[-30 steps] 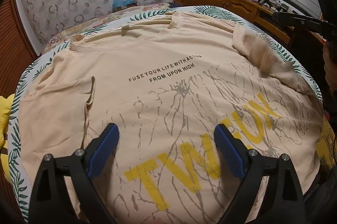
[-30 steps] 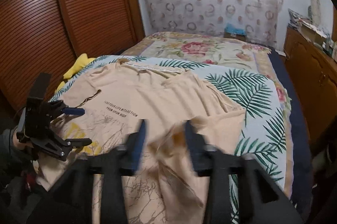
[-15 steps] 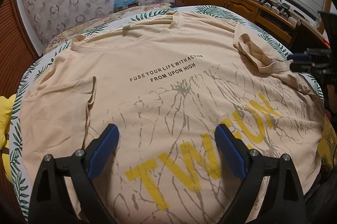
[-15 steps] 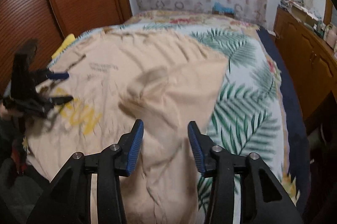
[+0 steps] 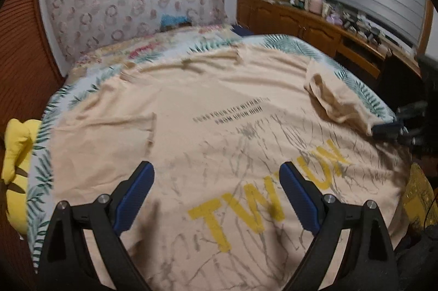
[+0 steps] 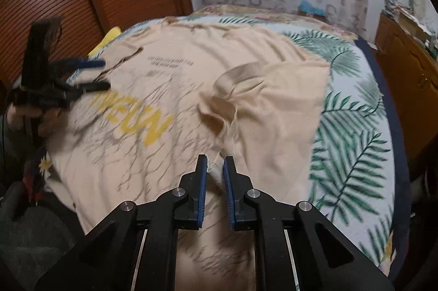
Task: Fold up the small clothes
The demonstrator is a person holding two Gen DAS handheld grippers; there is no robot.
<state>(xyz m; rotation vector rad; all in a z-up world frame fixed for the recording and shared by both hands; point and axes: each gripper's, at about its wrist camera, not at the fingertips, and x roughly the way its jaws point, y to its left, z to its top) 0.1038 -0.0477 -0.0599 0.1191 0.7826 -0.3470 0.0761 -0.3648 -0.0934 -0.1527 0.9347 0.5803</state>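
The right gripper (image 6: 215, 170) is closing its jaws to a narrow gap on a raised fold of the peach cotton T-shirt with yellow lettering (image 6: 191, 66), fabric between the pads; the shirt lies spread face-up over the palm-leaf bedspread (image 6: 353, 132), sleeve bunched just beyond; the left gripper (image 5: 216, 187) hovers wide and empty over the near hem; I judge the pinch thin, so a quick pull could slip the cloth free or drag the bedspread along.
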